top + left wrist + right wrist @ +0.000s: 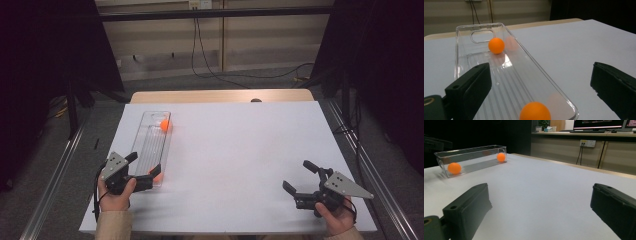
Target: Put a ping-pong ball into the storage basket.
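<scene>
Table: a white sheet [235, 160] is laid over a wooden table top, and all the work is done on it
Tray: a long clear plastic tray [146, 131] is placed at the left side of the sheet, its length running away from the person; its walls are seen well in the left gripper view [461, 53]
Left gripper: the left gripper [146, 169] is held at the near end of the tray, with the jaws spread wide; nothing is gripped. One jaw is seen over the tray floor, the other outside the right wall
Right gripper: the right gripper [299, 176] is held low over the bare sheet, well apart from the tray, jaws wide apart and empty
Far ball: an orange ball [164, 125] is lying inside the tray near its far end, close to the handle cut-out [496, 45]
Near ball: a second orange ball [535, 111] is lying inside the tray at the near end, just beside the left gripper; in the high view it is partly covered by a jaw
Step in hand: probably the near ball is to be picked by the left gripper
Advice: both jaws should be brought inside the walls, lowered around the middle of the ball and closed softly, because a light round ball can be pushed away easily; the tray should not be bumped, so the far ball is not set rolling
</scene>
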{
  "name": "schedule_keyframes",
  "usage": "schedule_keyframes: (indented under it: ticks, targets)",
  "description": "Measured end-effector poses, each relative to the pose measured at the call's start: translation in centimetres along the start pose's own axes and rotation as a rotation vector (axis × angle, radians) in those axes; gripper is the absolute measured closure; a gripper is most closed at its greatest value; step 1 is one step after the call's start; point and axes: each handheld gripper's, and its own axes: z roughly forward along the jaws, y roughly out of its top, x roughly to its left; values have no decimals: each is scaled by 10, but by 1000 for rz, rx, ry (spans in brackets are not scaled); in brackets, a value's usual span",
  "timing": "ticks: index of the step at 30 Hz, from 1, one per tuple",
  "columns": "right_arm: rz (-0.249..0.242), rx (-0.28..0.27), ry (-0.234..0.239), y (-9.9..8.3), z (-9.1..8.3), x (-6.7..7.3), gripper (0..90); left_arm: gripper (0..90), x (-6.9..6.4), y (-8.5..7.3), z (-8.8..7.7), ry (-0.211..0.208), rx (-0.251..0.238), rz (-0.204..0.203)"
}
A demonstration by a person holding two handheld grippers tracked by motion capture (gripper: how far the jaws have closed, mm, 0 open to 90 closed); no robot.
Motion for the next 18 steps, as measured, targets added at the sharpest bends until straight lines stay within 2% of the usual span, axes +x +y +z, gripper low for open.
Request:
schedule_keyframes:
  ticks: [17,18]
  targets:
    - [-1,3,3,0,1,1,17,35,4,-8,-6,17,-4,-7]
    - [-2,3,3,0,1,1,17,35,4,-9,-6,16,-7,-16]
